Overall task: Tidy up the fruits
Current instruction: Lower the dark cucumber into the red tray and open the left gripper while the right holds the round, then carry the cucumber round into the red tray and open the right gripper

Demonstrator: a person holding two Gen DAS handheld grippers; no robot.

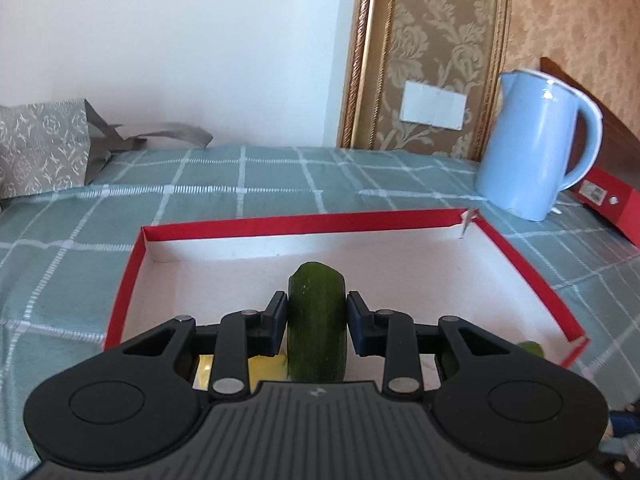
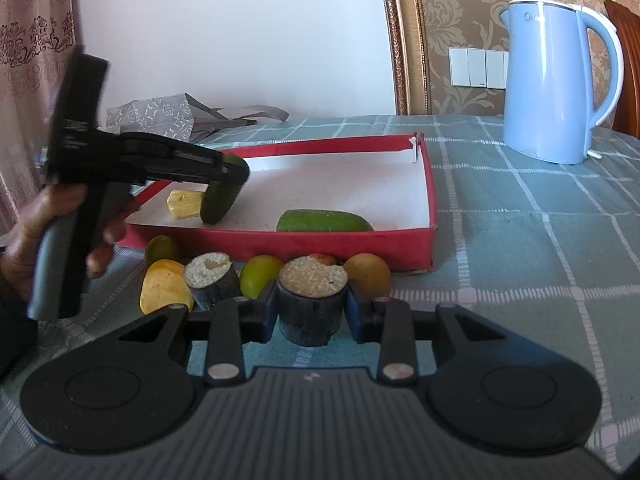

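Cucumber piece (image 1: 316, 328) is hanging in the left gripper (image 1: 317, 322) above the red box's (image 1: 124, 280) white floor, ready to be set down.

The left gripper's jaws are clamping the cucumber piece across its width, so its long axis is running forward and downward, lower end just beside the yellow fruit piece (image 2: 184, 204) near the box's left wall. A second cucumber piece (image 2: 324, 221) is lying flat against the near wall, well apart. The right gripper (image 2: 312, 308) is gripping a dark sugarcane-like stub (image 2: 312, 300), probably lifted off the checked tablecloth (image 2: 540, 248), among loose fruits in front of the box.
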